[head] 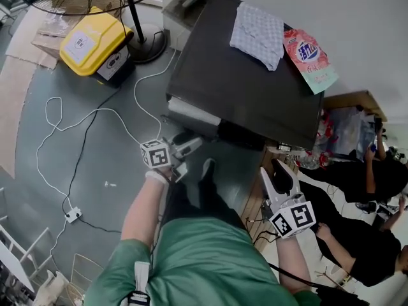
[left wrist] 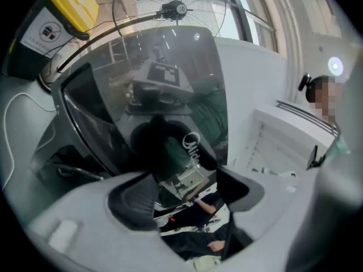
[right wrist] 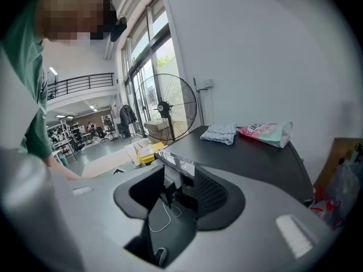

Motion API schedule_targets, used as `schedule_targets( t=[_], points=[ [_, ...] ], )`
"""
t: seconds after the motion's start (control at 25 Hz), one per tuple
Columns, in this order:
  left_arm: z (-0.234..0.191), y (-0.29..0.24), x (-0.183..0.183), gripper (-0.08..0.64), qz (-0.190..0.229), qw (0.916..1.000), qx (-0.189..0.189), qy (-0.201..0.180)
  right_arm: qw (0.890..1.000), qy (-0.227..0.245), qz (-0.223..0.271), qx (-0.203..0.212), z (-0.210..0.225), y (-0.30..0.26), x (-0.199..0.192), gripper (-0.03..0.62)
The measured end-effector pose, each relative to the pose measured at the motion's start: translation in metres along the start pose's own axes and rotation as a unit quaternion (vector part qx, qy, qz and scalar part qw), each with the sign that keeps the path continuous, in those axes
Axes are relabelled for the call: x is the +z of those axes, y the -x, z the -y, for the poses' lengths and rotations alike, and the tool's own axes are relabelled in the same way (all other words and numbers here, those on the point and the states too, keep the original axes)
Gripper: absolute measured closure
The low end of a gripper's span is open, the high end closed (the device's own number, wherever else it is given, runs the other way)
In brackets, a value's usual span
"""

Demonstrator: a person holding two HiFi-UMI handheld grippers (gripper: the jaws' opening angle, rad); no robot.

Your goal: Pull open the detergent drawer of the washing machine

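Note:
The washing machine point(head: 248, 81) has a dark top and stands just ahead of me. Its white detergent drawer point(head: 191, 115) sticks out from the front left corner. My left gripper point(head: 188, 157) is just in front of and below the drawer, open, with nothing between its fingers. In the left gripper view the gripper point(left wrist: 187, 191) faces the glossy dark door point(left wrist: 153, 95), and the drawer point(left wrist: 286, 146) lies open to the right. My right gripper point(head: 275, 171) hangs open and empty off the machine's right front. In the right gripper view the gripper point(right wrist: 178, 191) looks across the machine top point(right wrist: 255, 157).
A folded cloth point(head: 258, 34) and a pink detergent bag point(head: 310, 59) lie on the machine top. A yellow box point(head: 92, 40), a fan base point(head: 145, 43), a white cable point(head: 95, 116) and a power strip point(head: 72, 214) are on the floor left. A person in black point(head: 370, 171) sits at right.

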State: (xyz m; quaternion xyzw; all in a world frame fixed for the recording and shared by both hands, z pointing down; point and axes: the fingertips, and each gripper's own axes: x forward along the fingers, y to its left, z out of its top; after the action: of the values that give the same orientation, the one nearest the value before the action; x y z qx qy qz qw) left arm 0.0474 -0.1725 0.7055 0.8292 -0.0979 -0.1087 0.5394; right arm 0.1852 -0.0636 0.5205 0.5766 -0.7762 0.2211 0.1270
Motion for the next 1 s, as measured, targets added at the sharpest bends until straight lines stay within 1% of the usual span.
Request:
schedule_targets(
  t=[0.32,0.44,0.56,0.68,0.84,1.0],
  points=[
    [0.021,0.039,-0.037,0.236,-0.002,0.9999,0.010,0.006,0.999,0.014,0.003,0.037,-0.012,-0.013,0.009,0.428],
    [0.027,0.050,-0.047,0.233,0.002,0.9999,0.012,0.006,0.998,0.015,-0.002,0.058,-0.022,-0.021,0.010,0.428],
    [0.033,0.059,-0.055,0.233,0.007,0.9999,0.013,0.005,0.996,0.028,-0.005,0.082,-0.035,-0.029,0.013,0.428],
    [0.037,0.068,-0.062,0.232,0.003,0.9999,0.012,-0.001,0.994,0.039,-0.008,0.100,-0.046,-0.034,0.015,0.428],
    [0.042,0.083,-0.076,0.235,-0.005,0.9999,0.011,-0.002,0.992,0.047,-0.012,0.114,-0.055,-0.037,0.015,0.428],
    [0.044,0.091,-0.081,0.221,-0.012,0.9995,0.026,-0.011,0.992,0.048,-0.011,0.119,-0.057,-0.040,0.018,0.428]
  ],
)
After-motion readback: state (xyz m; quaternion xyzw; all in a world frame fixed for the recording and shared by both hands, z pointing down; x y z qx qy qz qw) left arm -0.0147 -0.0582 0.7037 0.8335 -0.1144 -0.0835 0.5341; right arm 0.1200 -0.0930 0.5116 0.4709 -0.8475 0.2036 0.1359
